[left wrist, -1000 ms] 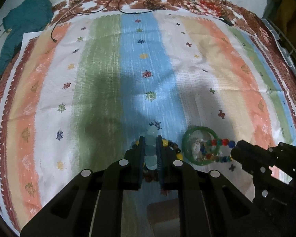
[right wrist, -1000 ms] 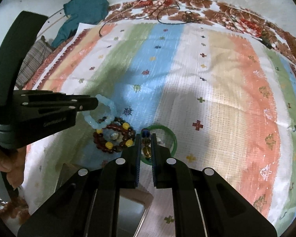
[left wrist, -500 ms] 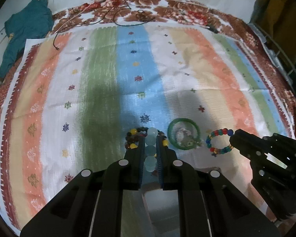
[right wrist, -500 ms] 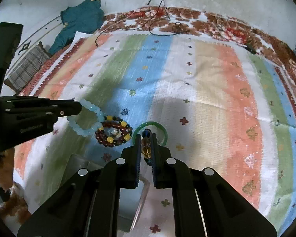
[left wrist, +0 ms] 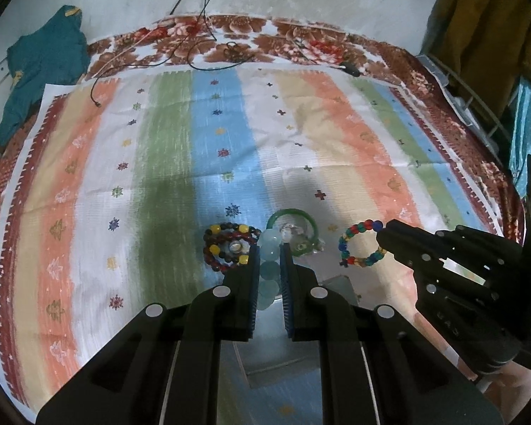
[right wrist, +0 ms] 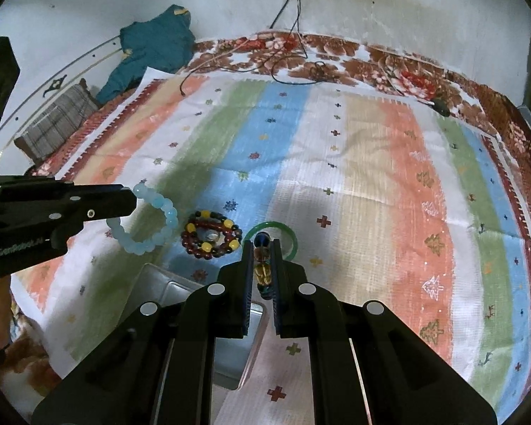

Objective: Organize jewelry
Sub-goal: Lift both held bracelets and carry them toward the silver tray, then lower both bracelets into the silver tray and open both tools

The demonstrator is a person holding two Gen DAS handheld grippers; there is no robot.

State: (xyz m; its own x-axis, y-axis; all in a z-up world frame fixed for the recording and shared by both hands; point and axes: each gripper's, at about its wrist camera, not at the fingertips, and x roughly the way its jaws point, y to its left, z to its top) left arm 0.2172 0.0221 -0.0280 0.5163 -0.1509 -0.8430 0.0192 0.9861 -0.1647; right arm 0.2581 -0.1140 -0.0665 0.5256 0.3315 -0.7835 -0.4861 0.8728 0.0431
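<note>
My left gripper [left wrist: 269, 248] is shut on a pale blue bead bracelet [left wrist: 269, 265] and holds it above the cloth; the bracelet hangs as a loop in the right wrist view [right wrist: 148, 223]. My right gripper [right wrist: 263, 248] is shut on a multicoloured bead bracelet [right wrist: 262, 262], which shows as a ring in the left wrist view [left wrist: 359, 244]. A dark red and yellow bead bracelet [left wrist: 228, 248] and a green bangle [left wrist: 293, 216] lie on the striped cloth between them. A clear tray [right wrist: 180, 301] sits just below both grippers.
The striped cloth [left wrist: 301, 141] covers a floral blanket [left wrist: 301, 42]. Black cables [left wrist: 194, 53] lie at the far edge. A teal garment [left wrist: 39, 67] lies at the far left, with a checked cushion [right wrist: 56, 120] beside it.
Both grippers have lifted and drawn back with their bracelets. The red bracelet and green bangle stay on the cloth and look farther away.
</note>
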